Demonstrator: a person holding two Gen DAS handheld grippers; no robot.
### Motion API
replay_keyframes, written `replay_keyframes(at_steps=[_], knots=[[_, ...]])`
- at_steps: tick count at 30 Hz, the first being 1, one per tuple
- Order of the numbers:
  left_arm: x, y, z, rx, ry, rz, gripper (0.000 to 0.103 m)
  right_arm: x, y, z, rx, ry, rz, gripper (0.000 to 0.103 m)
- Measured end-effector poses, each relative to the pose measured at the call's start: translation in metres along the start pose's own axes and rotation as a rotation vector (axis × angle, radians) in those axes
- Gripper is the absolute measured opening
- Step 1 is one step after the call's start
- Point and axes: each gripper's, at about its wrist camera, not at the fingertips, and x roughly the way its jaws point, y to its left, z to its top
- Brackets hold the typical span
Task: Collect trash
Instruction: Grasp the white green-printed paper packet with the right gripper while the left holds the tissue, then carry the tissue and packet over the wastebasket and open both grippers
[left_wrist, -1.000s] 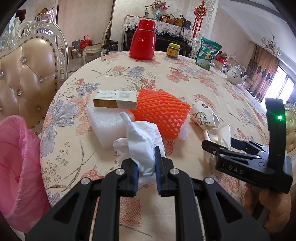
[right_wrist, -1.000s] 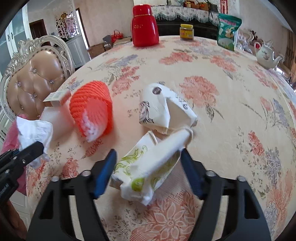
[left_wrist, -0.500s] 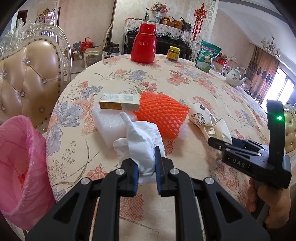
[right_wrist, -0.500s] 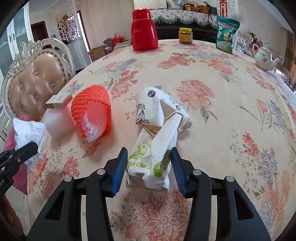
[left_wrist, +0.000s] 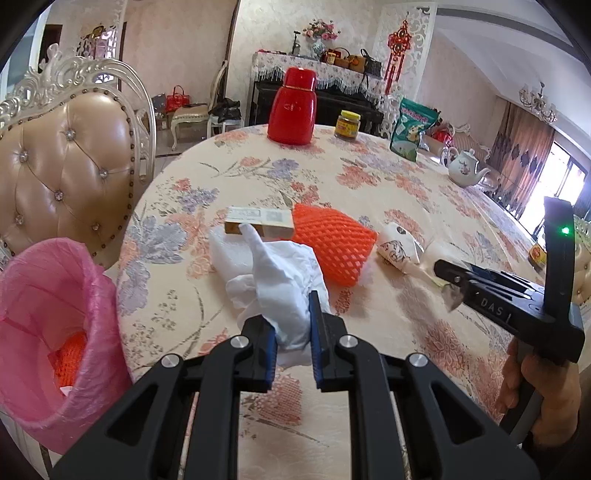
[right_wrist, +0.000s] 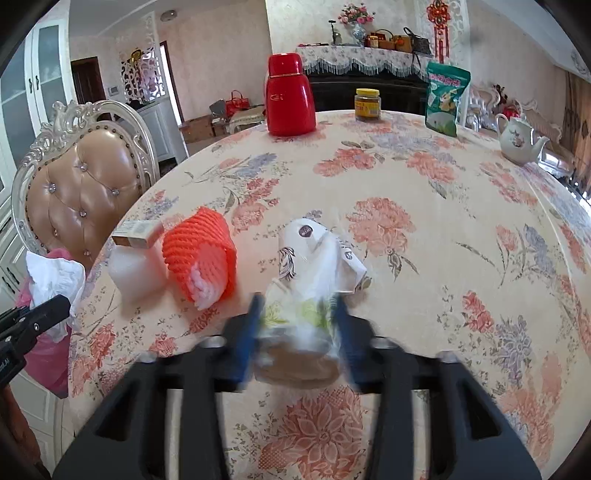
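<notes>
My left gripper (left_wrist: 291, 332) is shut on a crumpled white tissue (left_wrist: 284, 280) and holds it above the table's near edge, right of the pink-lined trash bin (left_wrist: 55, 332). My right gripper (right_wrist: 297, 328) is shut on a crumpled white and green paper bag (right_wrist: 295, 314), blurred by motion. On the floral table (right_wrist: 443, 258) lie an orange foam net (right_wrist: 201, 251), a white foam pad (right_wrist: 136, 271), a small cardboard box (right_wrist: 138, 232) and a white printed wrapper (right_wrist: 314, 243). The right gripper also shows in the left wrist view (left_wrist: 448, 273).
A red thermos (left_wrist: 293, 107), a jar (left_wrist: 347, 123), a green snack bag (left_wrist: 412, 129) and a teapot (left_wrist: 465, 168) stand at the table's far side. A padded chair (left_wrist: 62, 173) stands left, behind the bin. An orange net lies inside the bin (left_wrist: 68, 362).
My right gripper closed on the paper bag and lifted it, pulling back. My left gripper drew back towards the bin with the tissue held.
</notes>
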Motion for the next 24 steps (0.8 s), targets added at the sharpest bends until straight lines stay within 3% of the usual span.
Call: replay_keyframes(at_steps=[11, 24], knots=[[-0.008, 0.015, -0.001, -0.021, -0.019, -0.006, 0.015, -0.014, -0.001, -0.003, -0.007, -0.014, 0.000, 0.031], [-0.039, 0.033, 0.005, -0.029, -0.089, 0.000, 0.015, -0.060, 0.022, 0.008, -0.048, -0.108, 0.035, 0.031]])
